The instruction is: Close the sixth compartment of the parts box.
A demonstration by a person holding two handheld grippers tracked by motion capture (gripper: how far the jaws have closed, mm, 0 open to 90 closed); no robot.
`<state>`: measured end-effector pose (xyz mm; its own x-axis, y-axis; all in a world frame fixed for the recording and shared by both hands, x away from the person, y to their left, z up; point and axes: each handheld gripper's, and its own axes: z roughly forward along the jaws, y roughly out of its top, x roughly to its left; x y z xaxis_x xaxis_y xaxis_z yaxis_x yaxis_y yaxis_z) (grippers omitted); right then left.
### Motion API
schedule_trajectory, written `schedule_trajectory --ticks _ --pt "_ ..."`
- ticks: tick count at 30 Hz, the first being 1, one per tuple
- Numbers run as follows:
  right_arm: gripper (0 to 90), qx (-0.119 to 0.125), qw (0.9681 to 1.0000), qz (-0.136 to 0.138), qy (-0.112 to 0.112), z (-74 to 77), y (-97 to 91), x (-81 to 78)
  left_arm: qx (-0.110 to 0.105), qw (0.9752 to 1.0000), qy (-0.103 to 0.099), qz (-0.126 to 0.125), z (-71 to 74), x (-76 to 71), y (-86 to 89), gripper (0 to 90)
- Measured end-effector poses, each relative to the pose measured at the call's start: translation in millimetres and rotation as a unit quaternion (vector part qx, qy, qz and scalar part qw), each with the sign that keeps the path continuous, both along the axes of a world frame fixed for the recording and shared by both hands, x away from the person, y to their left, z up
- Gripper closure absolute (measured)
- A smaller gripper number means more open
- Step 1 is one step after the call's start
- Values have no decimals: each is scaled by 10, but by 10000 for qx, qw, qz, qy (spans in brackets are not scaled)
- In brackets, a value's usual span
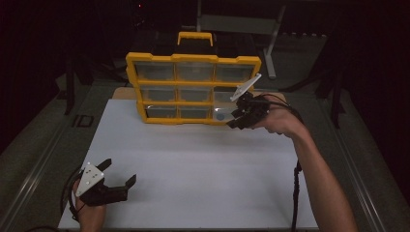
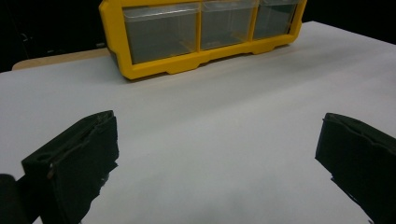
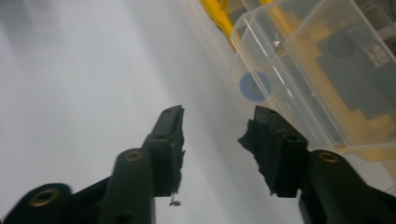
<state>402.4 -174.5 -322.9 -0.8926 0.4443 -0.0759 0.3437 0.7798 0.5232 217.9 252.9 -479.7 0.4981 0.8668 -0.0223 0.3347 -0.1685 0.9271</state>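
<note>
A yellow organizer [image 1: 193, 58] with several clear drawers stands at the far side of the white table [image 1: 193, 164]. Its bottom right drawer [image 1: 223, 114] is pulled out a little, and a blue disc [image 3: 255, 87] lies inside it. My right gripper [image 1: 235, 121] hovers at that drawer's front. In the right gripper view the jaws [image 3: 217, 119] stand apart over bare table, with the drawer's clear wall [image 3: 299, 70] just beside the right-hand jaw. My left gripper [image 1: 119, 171] rests near the table's front left corner, wide open and empty, facing the organizer [image 2: 154, 70].
A grey metal stand [image 1: 270, 48] rises behind the organizer in the dark. A black cable [image 1: 296, 193] hangs from my right forearm along the table's right edge. A strip of wooden tabletop [image 2: 46, 60] shows beyond the white sheet at the far left.
</note>
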Motion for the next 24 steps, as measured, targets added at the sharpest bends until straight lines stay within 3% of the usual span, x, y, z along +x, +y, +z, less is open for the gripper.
schedule_trajectory --ticks 8,14,24 --pt "716 -5 10000 -66 -31 -67 -38 24 2 10000 -4 5 2 -2 4 0" --pt "885 -27 9997 -206 -128 -101 -54 36 -5 10000 -13 13 4 -4 8 0" --pt "895 -31 9994 -285 -181 -152 -38 33 -26 10000 -20 21 6 -8 10 0"
